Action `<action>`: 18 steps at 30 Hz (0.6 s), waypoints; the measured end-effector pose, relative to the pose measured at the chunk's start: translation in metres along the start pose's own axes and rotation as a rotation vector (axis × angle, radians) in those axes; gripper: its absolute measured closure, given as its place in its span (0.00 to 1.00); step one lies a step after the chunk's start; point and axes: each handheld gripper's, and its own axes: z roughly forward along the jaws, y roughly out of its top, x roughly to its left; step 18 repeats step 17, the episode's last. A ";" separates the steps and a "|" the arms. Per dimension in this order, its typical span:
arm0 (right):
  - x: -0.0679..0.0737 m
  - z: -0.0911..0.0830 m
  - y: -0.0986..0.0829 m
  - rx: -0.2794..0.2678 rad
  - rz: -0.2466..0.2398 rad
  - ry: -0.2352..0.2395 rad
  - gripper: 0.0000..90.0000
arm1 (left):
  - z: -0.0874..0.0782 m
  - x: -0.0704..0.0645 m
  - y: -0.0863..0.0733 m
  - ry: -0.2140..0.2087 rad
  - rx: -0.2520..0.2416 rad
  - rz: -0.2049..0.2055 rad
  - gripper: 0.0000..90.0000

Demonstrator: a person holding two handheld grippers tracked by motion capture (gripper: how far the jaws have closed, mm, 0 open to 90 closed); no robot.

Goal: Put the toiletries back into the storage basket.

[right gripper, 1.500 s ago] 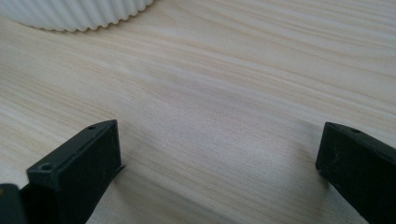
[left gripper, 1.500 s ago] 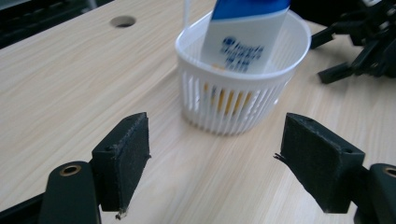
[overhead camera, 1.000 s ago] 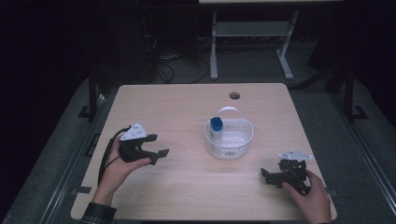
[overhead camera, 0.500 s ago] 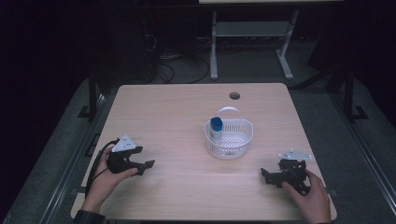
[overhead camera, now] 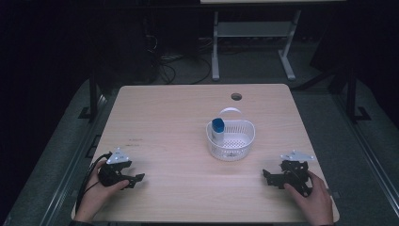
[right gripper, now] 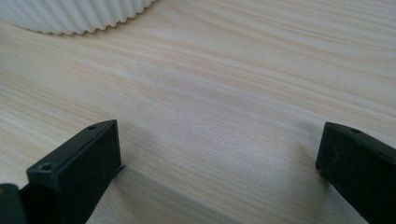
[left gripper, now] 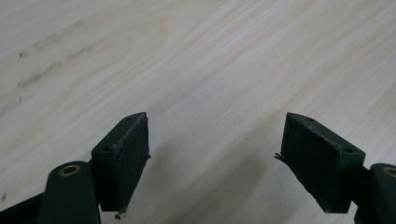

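A pale wooden table [overhead camera: 188, 117] is set in a dark room, with a grey floor and a white metal frame [overhead camera: 249, 42] seen behind it. At the near left corner the left tool [overhead camera: 136, 178] is rested low on the wood, gripped from behind by the left hand [overhead camera: 96, 188], whose forearm enters from the bottom edge; a black cable [overhead camera: 87, 181] is looped beside it. Its jaws are pointed to the right and are spread wide with bare wood between them, as seen in the left gripper view. Ahead of that tool and to its right, well apart from it, a white basket [overhead camera: 230, 139] is stood near the middle of the table, and a blue-capped bottle [overhead camera: 218, 128] is held upright inside it against its left wall. At the near right corner the right tool [overhead camera: 269, 175] is held by the right hand [overhead camera: 313, 197], wrapped around its rear, the jaws pointed left. These jaws are likewise spread wide over bare wood. In the right gripper view the ribbed basket wall [right gripper: 79, 14] is seen ahead and to the left.
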 end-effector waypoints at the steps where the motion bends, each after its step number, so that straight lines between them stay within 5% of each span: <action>1: 0.000 0.000 0.000 0.000 0.000 0.000 0.00 | -0.001 0.001 -0.003 0.000 0.001 -0.008 0.26; 6: 0.000 0.000 0.000 0.000 0.000 0.000 0.00 | -0.001 0.004 -0.012 0.015 0.021 -0.016 0.26; 18: 0.000 0.000 0.000 0.000 0.000 0.000 0.00 | -0.002 0.004 -0.024 0.018 -0.049 0.005 0.20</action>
